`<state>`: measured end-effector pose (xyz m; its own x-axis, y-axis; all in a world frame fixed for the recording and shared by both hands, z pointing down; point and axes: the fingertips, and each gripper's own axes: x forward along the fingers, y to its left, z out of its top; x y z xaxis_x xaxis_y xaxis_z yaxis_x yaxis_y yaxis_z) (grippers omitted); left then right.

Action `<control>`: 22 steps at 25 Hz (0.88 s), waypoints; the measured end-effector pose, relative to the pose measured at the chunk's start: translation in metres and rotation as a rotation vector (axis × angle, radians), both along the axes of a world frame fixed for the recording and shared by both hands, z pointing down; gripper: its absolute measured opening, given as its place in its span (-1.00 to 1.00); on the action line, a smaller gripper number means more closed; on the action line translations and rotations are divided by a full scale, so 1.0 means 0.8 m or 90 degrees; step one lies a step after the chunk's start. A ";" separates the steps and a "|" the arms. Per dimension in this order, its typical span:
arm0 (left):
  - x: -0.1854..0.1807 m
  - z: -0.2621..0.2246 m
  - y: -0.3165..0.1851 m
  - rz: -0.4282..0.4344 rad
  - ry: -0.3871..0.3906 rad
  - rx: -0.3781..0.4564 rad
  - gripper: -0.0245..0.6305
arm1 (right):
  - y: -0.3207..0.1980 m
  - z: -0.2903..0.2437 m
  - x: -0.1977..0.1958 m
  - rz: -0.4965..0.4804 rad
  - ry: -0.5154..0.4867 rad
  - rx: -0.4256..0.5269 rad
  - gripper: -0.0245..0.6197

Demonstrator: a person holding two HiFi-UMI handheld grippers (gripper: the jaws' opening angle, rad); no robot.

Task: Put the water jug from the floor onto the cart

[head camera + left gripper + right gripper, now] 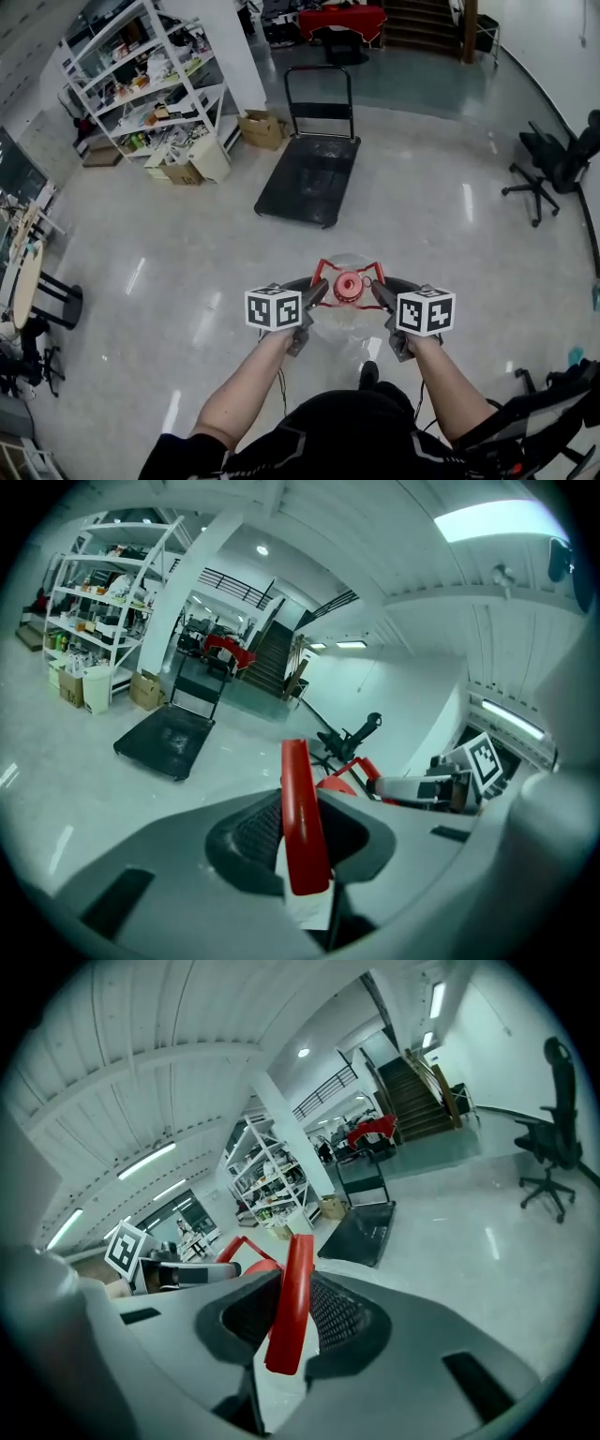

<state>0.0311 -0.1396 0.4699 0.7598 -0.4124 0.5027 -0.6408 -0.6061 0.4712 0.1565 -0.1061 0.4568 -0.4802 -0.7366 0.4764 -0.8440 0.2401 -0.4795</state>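
Note:
The water jug (343, 317) is a clear bottle with a red cap and a red handle frame (348, 270). It hangs above the floor between my two grippers. My left gripper (317, 292) is shut on the left bar of the red handle (302, 822). On the other side, my right gripper (379, 292) is shut on the right bar of the handle (289, 1302). The black flatbed cart (309, 174) stands ahead on the floor, its push handle on the far side. It also shows in the left gripper view as cart (164, 741) and in the right gripper view as cart (366, 1228).
White shelving (141, 80) full of items stands at the far left, with cardboard boxes (262, 127) beside the cart. A black office chair (553, 164) is at the right. A red-covered table (342, 21) and stairs (422, 23) lie beyond the cart.

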 end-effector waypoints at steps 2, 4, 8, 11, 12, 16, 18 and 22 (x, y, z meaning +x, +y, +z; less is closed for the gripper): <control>0.002 -0.006 -0.032 -0.021 0.003 0.009 -0.71 | -0.036 -0.008 0.003 -0.026 0.006 0.010 -0.63; 0.006 -0.012 -0.061 -0.041 0.007 0.016 -0.71 | -0.073 -0.016 0.010 -0.044 0.005 0.018 -0.63; 0.010 -0.024 -0.128 -0.073 0.004 0.026 -0.71 | -0.148 -0.031 0.015 -0.069 0.002 0.029 -0.63; 0.009 -0.025 -0.183 -0.077 0.011 0.034 -0.71 | -0.205 -0.034 0.013 -0.079 0.002 0.039 -0.63; 0.010 -0.024 -0.203 -0.075 0.016 0.037 -0.71 | -0.226 -0.033 0.013 -0.083 0.003 0.043 -0.63; 0.013 -0.010 -0.279 -0.063 0.029 0.030 -0.71 | -0.303 -0.018 0.013 -0.070 0.008 0.028 -0.63; 0.009 -0.008 -0.319 -0.054 0.030 0.026 -0.71 | -0.342 -0.015 0.006 -0.060 0.005 0.020 -0.63; -0.011 -0.011 -0.402 -0.035 0.030 0.020 -0.71 | -0.420 -0.015 -0.012 -0.042 -0.005 0.009 -0.63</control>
